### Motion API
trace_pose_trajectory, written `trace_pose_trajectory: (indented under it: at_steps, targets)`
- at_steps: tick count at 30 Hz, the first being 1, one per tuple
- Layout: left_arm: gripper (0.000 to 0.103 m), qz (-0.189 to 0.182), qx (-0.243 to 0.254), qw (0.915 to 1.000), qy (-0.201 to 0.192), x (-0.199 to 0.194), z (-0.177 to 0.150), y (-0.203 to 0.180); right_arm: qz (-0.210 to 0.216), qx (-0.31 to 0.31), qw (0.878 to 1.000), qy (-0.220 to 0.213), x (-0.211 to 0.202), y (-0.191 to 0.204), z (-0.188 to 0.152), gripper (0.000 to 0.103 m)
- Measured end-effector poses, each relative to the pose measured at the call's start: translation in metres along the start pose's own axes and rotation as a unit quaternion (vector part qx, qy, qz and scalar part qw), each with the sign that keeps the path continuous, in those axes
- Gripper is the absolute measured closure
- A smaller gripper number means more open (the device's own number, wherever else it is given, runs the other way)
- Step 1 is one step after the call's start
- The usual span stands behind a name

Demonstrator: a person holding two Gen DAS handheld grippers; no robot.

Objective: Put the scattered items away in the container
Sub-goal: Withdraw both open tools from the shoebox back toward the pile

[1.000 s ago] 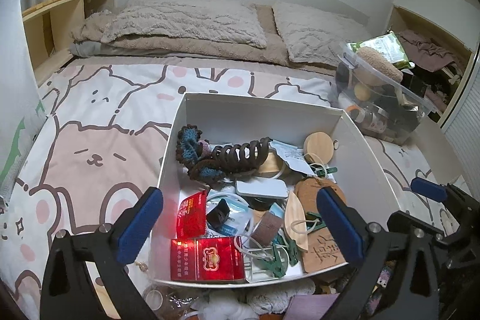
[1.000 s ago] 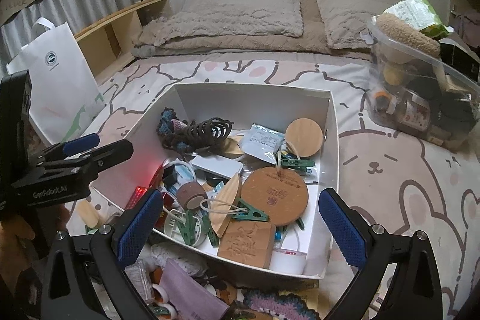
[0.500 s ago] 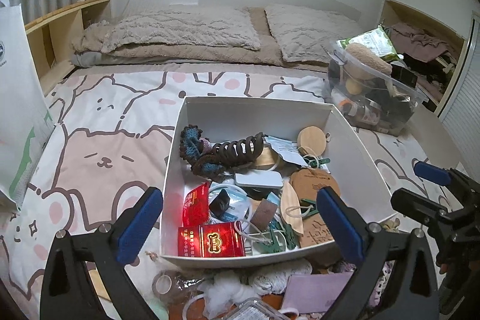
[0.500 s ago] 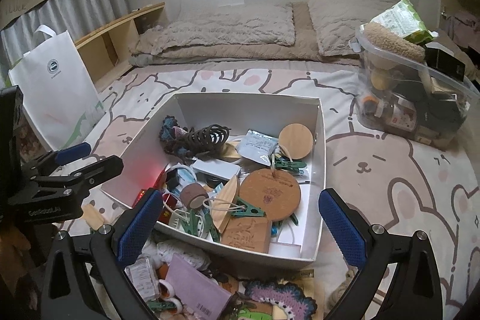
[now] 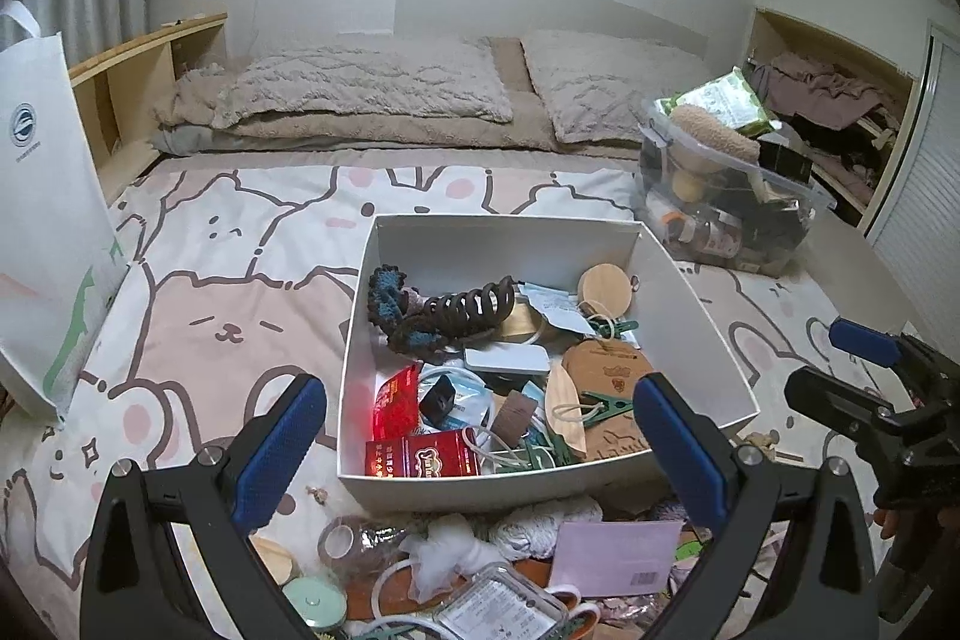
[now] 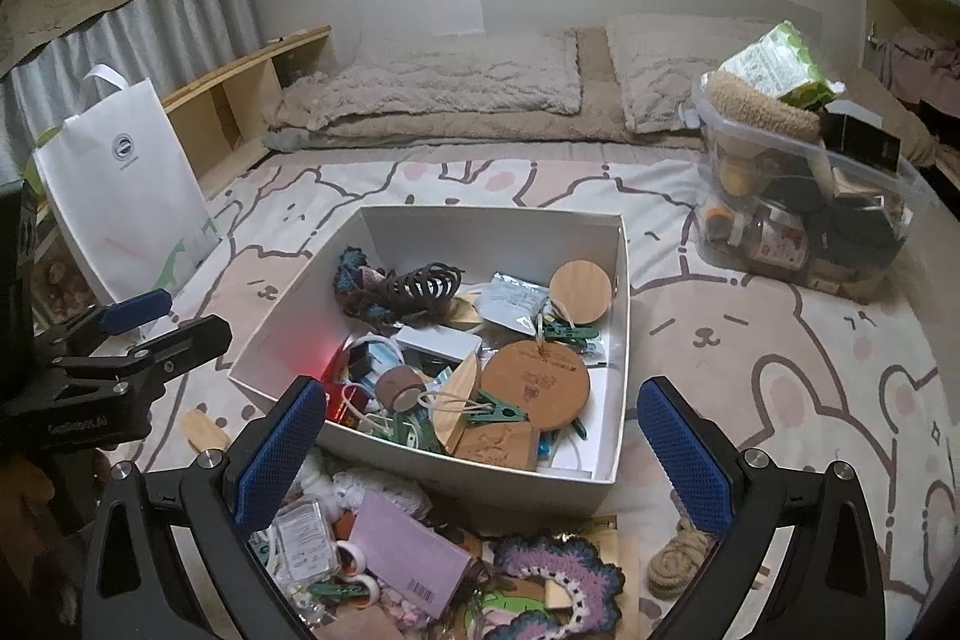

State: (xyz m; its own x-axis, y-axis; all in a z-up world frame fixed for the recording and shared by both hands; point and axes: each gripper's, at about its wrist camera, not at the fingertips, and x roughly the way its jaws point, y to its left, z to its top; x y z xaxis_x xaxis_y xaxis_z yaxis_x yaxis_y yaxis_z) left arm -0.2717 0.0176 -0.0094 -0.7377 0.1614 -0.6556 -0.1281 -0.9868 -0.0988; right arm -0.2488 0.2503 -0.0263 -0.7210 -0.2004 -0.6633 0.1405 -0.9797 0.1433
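Since the earlier frame both grippers have drawn back from the box (image 5: 690,280), which now sits farther off at 12 o'clock, exposing more of the loose pile (image 6: 390,550) at 6 o'clock. Left gripper (image 5: 480,454): jaws wide apart, nothing held. Right gripper (image 6: 480,454): jaws wide apart, nothing held. The box is already well filled. Items outstanding lie against its near wall: a purple card (image 6: 408,550), a crochet piece (image 6: 558,574), a rope coil (image 6: 678,559) at 5 o'clock, a clear case (image 6: 303,538). Judgement: all light. The card is thin and likely slippery; pinch one raised edge. The crochet and rope are soft; grip across the bulk. The case is rigid; clamp across its short sides.
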Motion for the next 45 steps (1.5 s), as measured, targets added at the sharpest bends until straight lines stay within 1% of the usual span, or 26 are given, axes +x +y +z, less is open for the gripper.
trace_pose_trajectory:
  at_steps: [12,17,28,36,39,45]
  targets:
    - [0.000,-0.006,0.007,0.9997,-0.021,-0.039,-0.001,-0.006,-0.005,0.012,1.000,-0.019,-0.040,-0.003,-0.004,0.000]
    - [0.000,-0.007,0.012,0.9995,-0.028,-0.054,-0.001,-0.007,-0.012,0.005,1.000,-0.024,-0.056,-0.002,-0.009,0.000]
    - [0.000,-0.018,0.012,0.9984,-0.052,-0.089,-0.005,-0.010,-0.009,0.005,0.999,-0.046,-0.091,-0.001,-0.019,0.000]
    - [0.000,-0.023,0.010,0.9976,-0.064,-0.107,-0.015,-0.006,0.000,0.014,0.998,-0.056,-0.105,0.000,-0.036,0.000]
    - [0.000,-0.025,0.005,0.9977,-0.063,-0.110,-0.023,-0.003,0.008,0.018,0.998,-0.059,-0.108,0.000,-0.044,0.000]
    - [0.000,-0.018,0.004,0.9974,-0.069,-0.116,-0.041,0.003,0.014,0.026,0.998,-0.060,-0.109,-0.001,-0.062,0.000]
